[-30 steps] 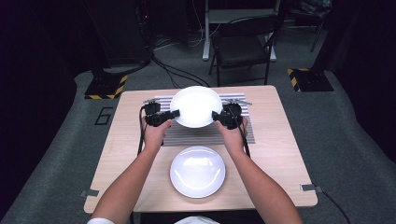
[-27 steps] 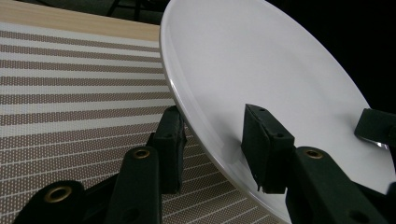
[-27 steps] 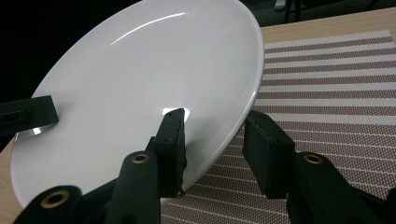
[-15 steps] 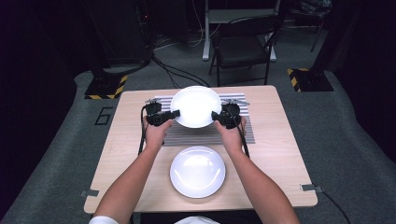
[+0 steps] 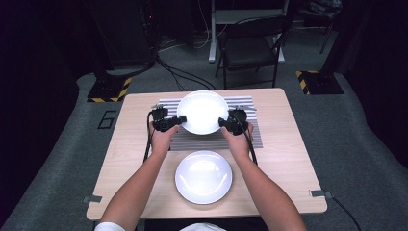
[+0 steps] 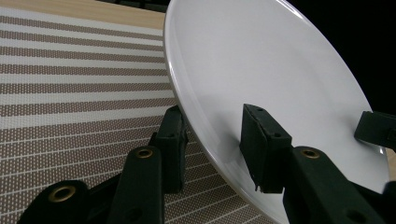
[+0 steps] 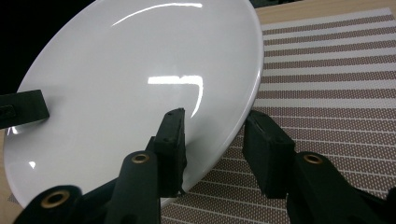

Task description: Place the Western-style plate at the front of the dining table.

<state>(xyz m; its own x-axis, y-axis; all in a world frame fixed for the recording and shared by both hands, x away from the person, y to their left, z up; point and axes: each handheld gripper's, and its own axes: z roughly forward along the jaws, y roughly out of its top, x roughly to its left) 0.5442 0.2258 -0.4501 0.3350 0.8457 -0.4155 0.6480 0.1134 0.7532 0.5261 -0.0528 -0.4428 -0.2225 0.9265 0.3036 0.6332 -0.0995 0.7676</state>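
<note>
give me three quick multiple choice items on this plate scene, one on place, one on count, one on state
1. Where does the second plate lie?
A. on the bare table, nearer the person than the striped mat
B. on the chair
C. on the floor

2. How many white plates are there?
A. one
B. two
C. four

3. How is the far plate held?
A. by one gripper alone
B. by neither gripper, flat on the mat
C. by both grippers, at opposite rims

Key: 1 A, it rests on the wood in front of the striped mat. 2 B, the high view shows two. 3 C, the left gripper and the right gripper each have fingers either side of the rim.
</note>
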